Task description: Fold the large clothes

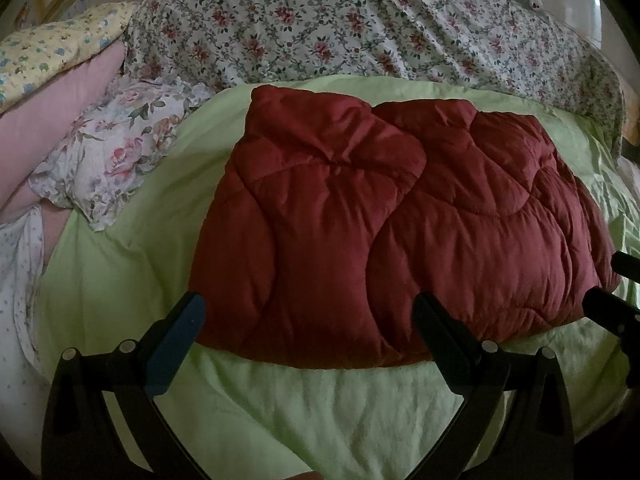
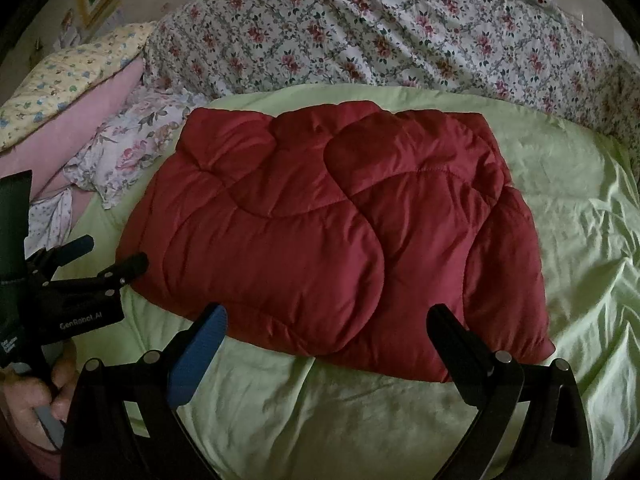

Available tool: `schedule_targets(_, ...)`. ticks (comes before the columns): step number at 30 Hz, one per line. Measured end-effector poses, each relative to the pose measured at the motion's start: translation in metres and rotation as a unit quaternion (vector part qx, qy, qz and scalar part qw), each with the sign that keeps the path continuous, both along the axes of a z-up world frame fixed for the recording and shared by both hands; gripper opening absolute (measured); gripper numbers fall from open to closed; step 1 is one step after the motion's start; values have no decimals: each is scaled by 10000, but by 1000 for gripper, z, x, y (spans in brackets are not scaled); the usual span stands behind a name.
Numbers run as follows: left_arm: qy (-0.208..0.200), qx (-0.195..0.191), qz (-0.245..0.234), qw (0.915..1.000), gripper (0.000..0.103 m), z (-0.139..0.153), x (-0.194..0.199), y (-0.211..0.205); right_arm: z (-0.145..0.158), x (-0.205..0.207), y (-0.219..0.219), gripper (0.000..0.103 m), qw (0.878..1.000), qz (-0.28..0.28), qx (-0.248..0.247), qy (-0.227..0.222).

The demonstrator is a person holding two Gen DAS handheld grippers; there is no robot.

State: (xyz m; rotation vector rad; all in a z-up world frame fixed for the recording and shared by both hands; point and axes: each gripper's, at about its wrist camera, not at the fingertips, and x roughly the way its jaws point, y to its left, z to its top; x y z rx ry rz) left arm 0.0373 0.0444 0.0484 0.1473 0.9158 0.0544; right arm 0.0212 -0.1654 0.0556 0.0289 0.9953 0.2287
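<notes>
Quilt: a puffy dark-red quilted comforter is seen folded into a thick, roughly rectangular bundle, laid flat just ahead of both claws, its near edge right past their fingertips.

Fold detail: an upper layer with a curved edge is seen lapped over the layer beneath, with wavy stitched seams across the top.

Left claw: the left gripper is held low at the bundle's near-left edge, fingers spread wide, nothing pinched. The blue-padded finger is seen just off the left corner, and the black finger overlaps the red edge; real contact can't be told tbh.

Right claw: the right gripper is also spread wide and empty, aimed at the near edge, which is seen between its two fingers. Touching or not can't be told here either.

Claws relative to each other: the left claw is picked up at the far left of the right wrist view, gripped by a bare hand; the right claw's tips are spotted at the far right of the left wrist view.

Underneath: a wrinkled light-green bedsheet is spread below both claws and under the bundle.

Beyond the bundle: a white bedspread with a red rose print is bunched up behind it.

Off to the left, ahead: a frilly pastel floral pillow is seen, with a pink cushion and a yellow printed pillow stacked behind it.
</notes>
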Motion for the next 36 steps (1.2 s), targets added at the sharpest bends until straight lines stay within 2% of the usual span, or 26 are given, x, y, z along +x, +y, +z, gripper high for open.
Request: schedule_targets(36, -87, -34, 92, 9999, 103, 4, 11, -4, 6, 10, 1, 101, 9999, 18, 49, -122)
